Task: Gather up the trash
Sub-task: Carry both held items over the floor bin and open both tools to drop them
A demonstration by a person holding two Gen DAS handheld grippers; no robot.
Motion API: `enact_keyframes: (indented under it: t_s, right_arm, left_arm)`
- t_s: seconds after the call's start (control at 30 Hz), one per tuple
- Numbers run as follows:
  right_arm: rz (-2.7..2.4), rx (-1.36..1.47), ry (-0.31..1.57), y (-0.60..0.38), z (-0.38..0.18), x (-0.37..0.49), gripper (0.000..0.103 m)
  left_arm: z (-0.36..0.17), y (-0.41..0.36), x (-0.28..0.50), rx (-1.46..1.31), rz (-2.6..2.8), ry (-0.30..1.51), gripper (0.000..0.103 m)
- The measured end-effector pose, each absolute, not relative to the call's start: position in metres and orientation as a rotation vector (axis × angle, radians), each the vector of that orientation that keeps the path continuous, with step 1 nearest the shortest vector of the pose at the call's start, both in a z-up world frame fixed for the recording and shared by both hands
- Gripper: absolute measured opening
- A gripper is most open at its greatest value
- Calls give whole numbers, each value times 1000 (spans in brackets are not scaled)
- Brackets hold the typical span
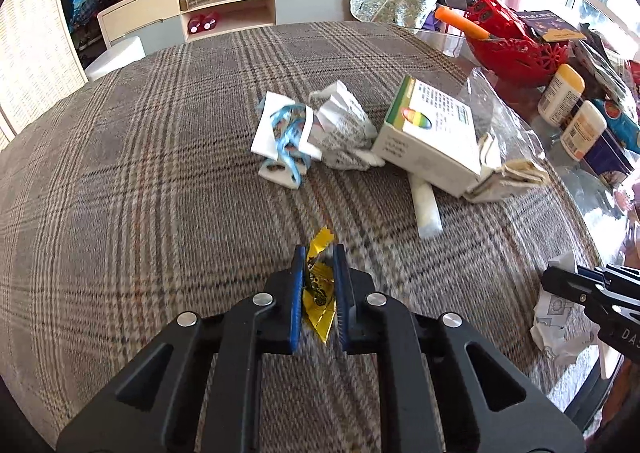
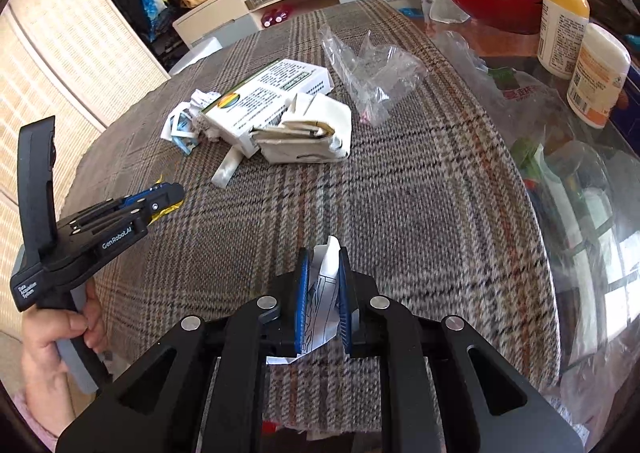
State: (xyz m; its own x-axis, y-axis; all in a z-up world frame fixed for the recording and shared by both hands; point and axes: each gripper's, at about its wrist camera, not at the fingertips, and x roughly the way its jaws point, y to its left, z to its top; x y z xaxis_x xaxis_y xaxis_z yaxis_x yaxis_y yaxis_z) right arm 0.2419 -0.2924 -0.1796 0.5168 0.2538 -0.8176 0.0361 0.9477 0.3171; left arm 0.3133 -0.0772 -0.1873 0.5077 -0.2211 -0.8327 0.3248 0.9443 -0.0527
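My left gripper is shut on a yellow foil wrapper and holds it above the plaid tablecloth. My right gripper is shut on a crumpled white printed paper. It shows at the right edge of the left wrist view. The left gripper shows at the left of the right wrist view. More trash lies mid-table: a blue-and-white wrapper, crumpled paper, a white box, a folded carton, a white tube and a clear plastic bag.
A red basket with an orange stick stands on the glass table part at the right. Two white bottles stand beside it. A TV cabinet and a white stool lie beyond the table.
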Motion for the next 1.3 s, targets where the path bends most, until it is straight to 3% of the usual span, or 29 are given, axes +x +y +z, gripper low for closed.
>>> enact_keyframes:
  t_s: [0.67,1.3]
  right_arm:
    - [153,284,1076,-250,-185,120,14]
    - [121,227,1180,-218,-275,66,14]
  left_arm:
    - [-191,-55,133,-21,-464,1052,10]
    - [-295,-52,54,-71,-470,1178,11]
